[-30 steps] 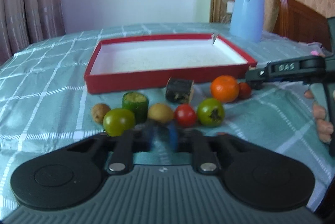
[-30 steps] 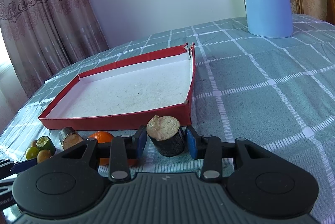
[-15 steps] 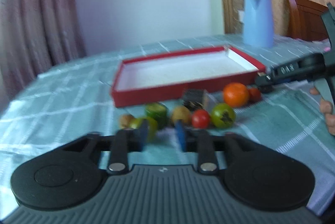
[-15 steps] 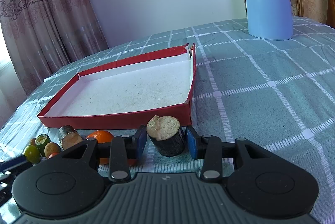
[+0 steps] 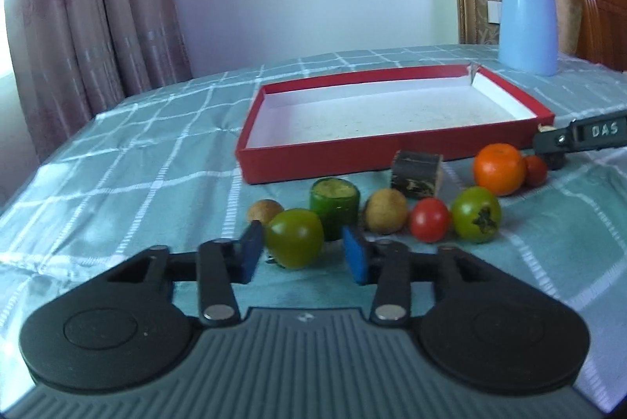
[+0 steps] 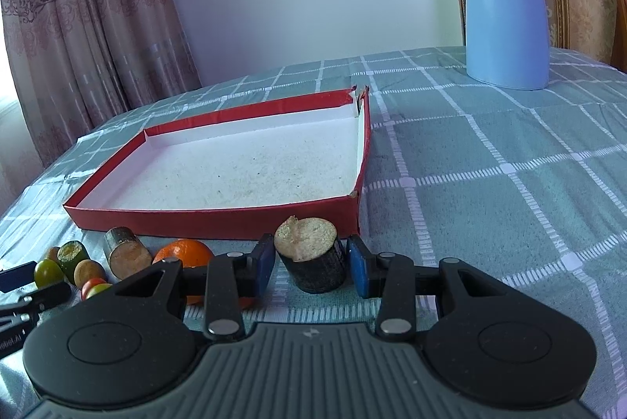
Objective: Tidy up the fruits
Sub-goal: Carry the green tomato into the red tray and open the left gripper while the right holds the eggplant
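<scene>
A red tray [image 5: 352, 160] with a white floor lies on the checked cloth. In front of it lie fruits: a green tomato [image 5: 294, 238], a green cylinder piece [image 5: 334, 201], two brown fruits [image 5: 386, 210], a red tomato [image 5: 429, 219], a second green tomato [image 5: 476, 214], an orange [image 5: 499, 168] and a dark cut chunk [image 5: 416, 174]. My left gripper [image 5: 301, 254] is open, its pads on either side of the first green tomato. My right gripper [image 6: 311, 264] is open around another dark cut chunk [image 6: 311, 258] by the tray's corner [image 6: 354, 219].
A blue kettle [image 6: 505, 11] stands at the far right of the table. A wooden chair back [image 5: 599, 23] is behind it. Curtains [image 5: 86, 8] hang at the left. The right gripper's finger [image 5: 580, 137] shows beside the orange in the left wrist view.
My left gripper has opened from shut and swung left, and now has the green tomato between its pads. The right gripper has stayed around the dark chunk.
</scene>
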{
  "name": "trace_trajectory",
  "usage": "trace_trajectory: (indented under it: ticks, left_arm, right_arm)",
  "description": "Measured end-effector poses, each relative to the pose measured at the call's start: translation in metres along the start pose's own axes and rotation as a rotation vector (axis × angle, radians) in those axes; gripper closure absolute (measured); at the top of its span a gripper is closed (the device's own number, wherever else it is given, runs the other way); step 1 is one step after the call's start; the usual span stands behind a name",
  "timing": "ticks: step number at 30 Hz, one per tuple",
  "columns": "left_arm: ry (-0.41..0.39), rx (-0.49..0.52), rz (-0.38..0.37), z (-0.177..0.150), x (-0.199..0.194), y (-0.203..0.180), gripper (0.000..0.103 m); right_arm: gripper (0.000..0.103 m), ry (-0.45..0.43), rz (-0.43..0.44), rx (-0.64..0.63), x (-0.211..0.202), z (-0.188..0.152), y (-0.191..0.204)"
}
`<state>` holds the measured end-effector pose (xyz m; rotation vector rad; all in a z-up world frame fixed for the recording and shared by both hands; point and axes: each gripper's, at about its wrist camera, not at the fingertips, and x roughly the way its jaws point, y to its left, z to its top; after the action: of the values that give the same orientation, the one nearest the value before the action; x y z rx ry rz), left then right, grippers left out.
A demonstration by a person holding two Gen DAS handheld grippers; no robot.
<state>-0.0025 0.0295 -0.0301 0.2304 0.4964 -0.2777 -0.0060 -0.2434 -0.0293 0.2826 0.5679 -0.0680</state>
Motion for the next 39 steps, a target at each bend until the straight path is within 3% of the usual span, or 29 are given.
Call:
trace_trajectory:
  ticks: [9, 19, 25, 32, 36, 39]
  left_arm:
    - [0.012, -0.082, -0.021, -0.001, -0.001, 0.015, 0.075]
    - [-0.076, -0.099, -0.079, 0.027, -0.019, 0.010, 0.075]
    - [-0.078, -0.098, -0.092, 0.067, 0.017, 0.000, 0.075]
    - [-0.006, -0.090, -0.051, 0.094, 0.076, -0.013, 0.075]
    - [0.010, -0.074, -0.018, 0.100, 0.097, -0.018, 0.075]
    - [0.028, -0.066, -0.015, 0.102, 0.109, -0.019, 0.075]
  right_arm:
    - [0.064, -0.001, 0.000, 0.000, 0.000, -0.001, 0.000]
    - [0.064, -0.043, 0.013, -0.011, -0.010, 0.007, 0.000]
    - [0.070, -0.124, -0.027, -0.098, -0.006, 0.039, 0.011]
    - [0.076, -0.057, -0.073, -0.177, 0.040, 0.063, 0.019]
    - [0.076, -0.007, -0.039, -0.111, 0.053, 0.076, 0.003]
    - [0.076, -0.014, 0.003, -0.060, 0.036, 0.073, -0.011]
